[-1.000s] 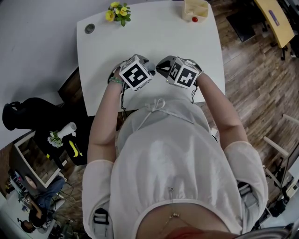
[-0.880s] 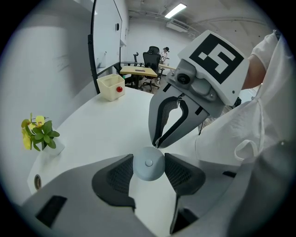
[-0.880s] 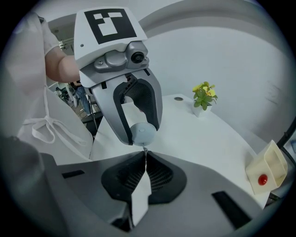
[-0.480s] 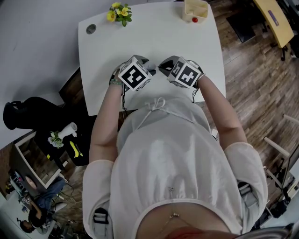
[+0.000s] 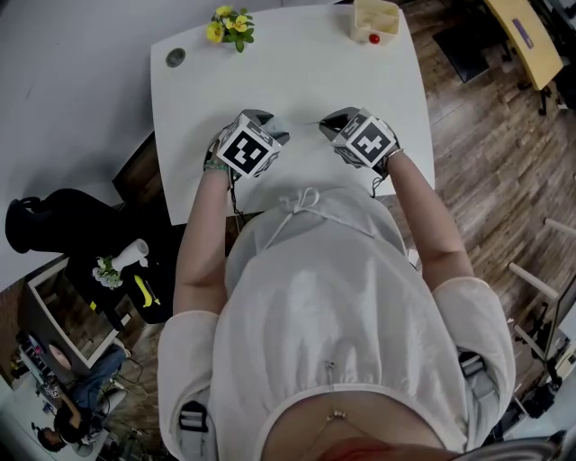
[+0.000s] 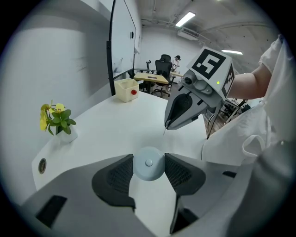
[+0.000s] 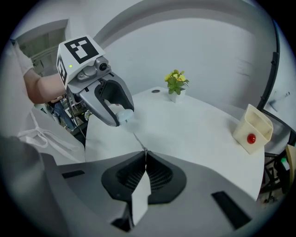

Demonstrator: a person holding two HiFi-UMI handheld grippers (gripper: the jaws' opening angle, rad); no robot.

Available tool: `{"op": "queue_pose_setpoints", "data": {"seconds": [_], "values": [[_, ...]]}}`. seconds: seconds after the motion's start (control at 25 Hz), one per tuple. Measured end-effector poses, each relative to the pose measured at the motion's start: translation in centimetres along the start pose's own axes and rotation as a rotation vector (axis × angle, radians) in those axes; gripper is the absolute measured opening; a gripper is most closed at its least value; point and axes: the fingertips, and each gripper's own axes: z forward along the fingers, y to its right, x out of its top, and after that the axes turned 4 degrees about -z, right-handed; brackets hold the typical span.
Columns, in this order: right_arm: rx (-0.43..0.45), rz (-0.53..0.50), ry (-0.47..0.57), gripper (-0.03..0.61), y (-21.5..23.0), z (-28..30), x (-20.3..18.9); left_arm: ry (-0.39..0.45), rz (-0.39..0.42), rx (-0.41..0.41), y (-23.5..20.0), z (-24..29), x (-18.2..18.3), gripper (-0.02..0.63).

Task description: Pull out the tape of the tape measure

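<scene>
While the person leans over the white table (image 5: 297,63), both grippers hang side by side above its near half, close to the body. The left gripper (image 5: 270,120) has its jaws partly spread and clamped on the tape measure (image 6: 148,163), a round pale-blue case with a small button at its centre; the ribbed pads touch it on both sides. The right gripper (image 7: 145,157) has its jaws pressed together, pinching the end of the tape (image 7: 138,139). This thin strip runs from the pinch up to the case in the other gripper, across a short gap between the two sets of tips. In the head view the marker cubes sit nearest the person and the jaws point away and down at the tabletop.

At the far edge stand yellow flowers (image 5: 229,22) in a small pot, with a round grommet (image 5: 175,57) set into the top to their left. A cream box (image 5: 376,18) holding a red ball (image 5: 374,38) sits at the far right corner.
</scene>
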Motion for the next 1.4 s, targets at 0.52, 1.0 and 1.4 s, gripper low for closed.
{"op": "queue_pose_setpoints", "data": {"seconds": [0.52,1.0,1.4], "values": [[-0.095,0.061,-0.064,0.011,1.5,0.0,-2.2,0.006,0.001,0.049,-1.1,-0.2,-1.0,0.229],[-0.11,0.137,-0.063,0.009,2.3,-0.6,-3.5,0.029,-0.031,0.059,-2.0,-0.4,-1.5,0.229],[-0.176,0.189,-0.077,0.011,5.5,-1.7,-6.8,0.016,-0.087,0.062,-3.2,-0.9,-2.9,0.228]]}}
